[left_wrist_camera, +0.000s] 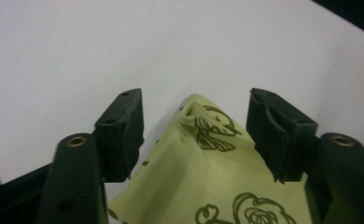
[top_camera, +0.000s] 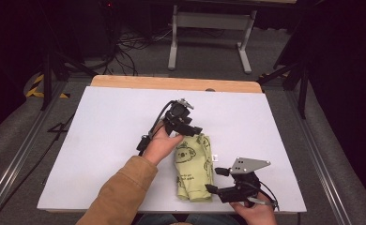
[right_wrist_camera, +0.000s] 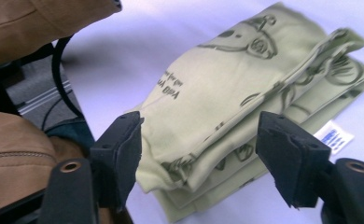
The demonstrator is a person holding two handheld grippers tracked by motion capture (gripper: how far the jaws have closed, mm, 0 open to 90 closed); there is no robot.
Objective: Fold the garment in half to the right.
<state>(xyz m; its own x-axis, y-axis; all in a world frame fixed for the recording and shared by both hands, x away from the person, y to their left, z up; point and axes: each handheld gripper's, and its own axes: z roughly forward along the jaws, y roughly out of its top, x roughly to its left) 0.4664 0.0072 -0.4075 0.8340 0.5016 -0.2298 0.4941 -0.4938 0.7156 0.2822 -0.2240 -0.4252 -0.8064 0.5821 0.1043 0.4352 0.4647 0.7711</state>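
On the white table (top_camera: 106, 140), folded green cloth (top_camera: 194, 166) lies between both open hand-held grippers.

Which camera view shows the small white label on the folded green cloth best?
The right gripper view: the white label sticks out from the cloth's edge, near and large, with blue print. In the high view the label is a tiny white fleck at the cloth's right side. The left gripper view gives one printed corner of the cloth.
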